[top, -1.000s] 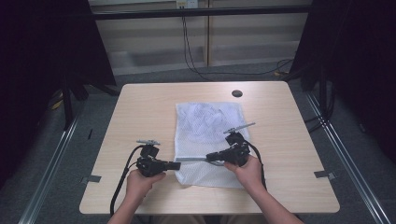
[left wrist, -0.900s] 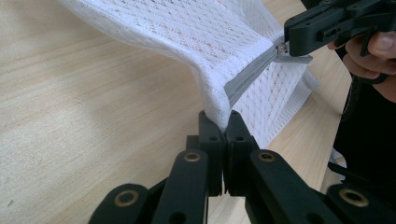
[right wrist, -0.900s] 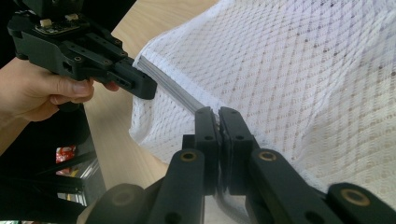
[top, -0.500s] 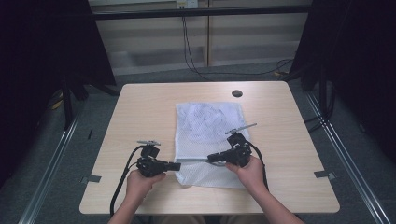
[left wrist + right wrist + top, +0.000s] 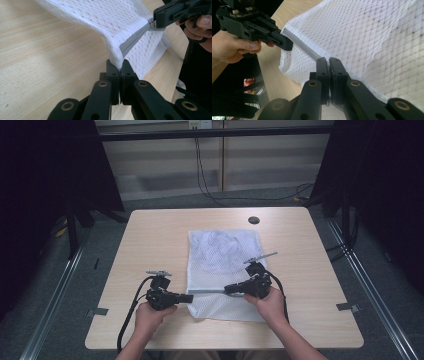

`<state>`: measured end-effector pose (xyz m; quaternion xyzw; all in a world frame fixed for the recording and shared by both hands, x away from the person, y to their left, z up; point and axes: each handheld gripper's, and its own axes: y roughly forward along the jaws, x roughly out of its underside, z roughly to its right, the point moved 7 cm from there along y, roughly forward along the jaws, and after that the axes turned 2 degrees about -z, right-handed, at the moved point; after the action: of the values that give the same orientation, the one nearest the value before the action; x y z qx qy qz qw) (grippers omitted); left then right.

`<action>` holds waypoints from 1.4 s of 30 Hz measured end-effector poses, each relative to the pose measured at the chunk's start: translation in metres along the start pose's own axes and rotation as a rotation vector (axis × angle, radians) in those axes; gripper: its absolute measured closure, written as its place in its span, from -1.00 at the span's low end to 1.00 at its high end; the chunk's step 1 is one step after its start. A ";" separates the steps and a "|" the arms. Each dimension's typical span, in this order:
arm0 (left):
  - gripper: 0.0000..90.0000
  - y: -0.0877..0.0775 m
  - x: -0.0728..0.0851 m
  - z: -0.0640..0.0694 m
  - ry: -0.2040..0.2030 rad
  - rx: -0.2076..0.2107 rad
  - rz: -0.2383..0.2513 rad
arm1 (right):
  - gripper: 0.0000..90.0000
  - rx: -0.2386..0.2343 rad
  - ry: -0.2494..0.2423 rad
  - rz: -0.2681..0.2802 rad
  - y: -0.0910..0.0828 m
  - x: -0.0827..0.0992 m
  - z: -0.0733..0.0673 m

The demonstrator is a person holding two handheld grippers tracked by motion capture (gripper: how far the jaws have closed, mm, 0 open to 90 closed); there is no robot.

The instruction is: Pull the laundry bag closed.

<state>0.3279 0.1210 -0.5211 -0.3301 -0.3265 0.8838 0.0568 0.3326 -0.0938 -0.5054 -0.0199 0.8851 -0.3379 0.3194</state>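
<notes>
We see a white mesh laundry bag [image 5: 223,270] lying flat in the centre of the frame on the table, its long side running up the picture. Near its lower edge a grey zipper [image 5: 132,42] runs across, pulled taut and lifted into a ridge.

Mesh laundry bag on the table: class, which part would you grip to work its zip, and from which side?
Probably grip the mesh laundry bag at its near-left corner, where the grey zip ends, coming from the left. That raised corner gives a pinchable fold, and a second hand-held gripper can take the zip pull from the right.
</notes>
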 end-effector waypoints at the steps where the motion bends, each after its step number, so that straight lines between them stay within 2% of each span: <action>1: 0.97 0.000 0.000 0.000 0.004 0.002 -0.004 | 0.93 -0.005 0.008 0.001 -0.001 0.000 0.000; 42: 0.97 -0.003 0.000 0.000 -0.003 0.008 0.000 | 0.93 -0.013 0.018 0.008 -0.009 0.001 0.004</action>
<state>0.3280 0.1230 -0.5196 -0.3287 -0.3231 0.8856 0.0574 0.3331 -0.1031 -0.5028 -0.0153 0.8901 -0.3312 0.3126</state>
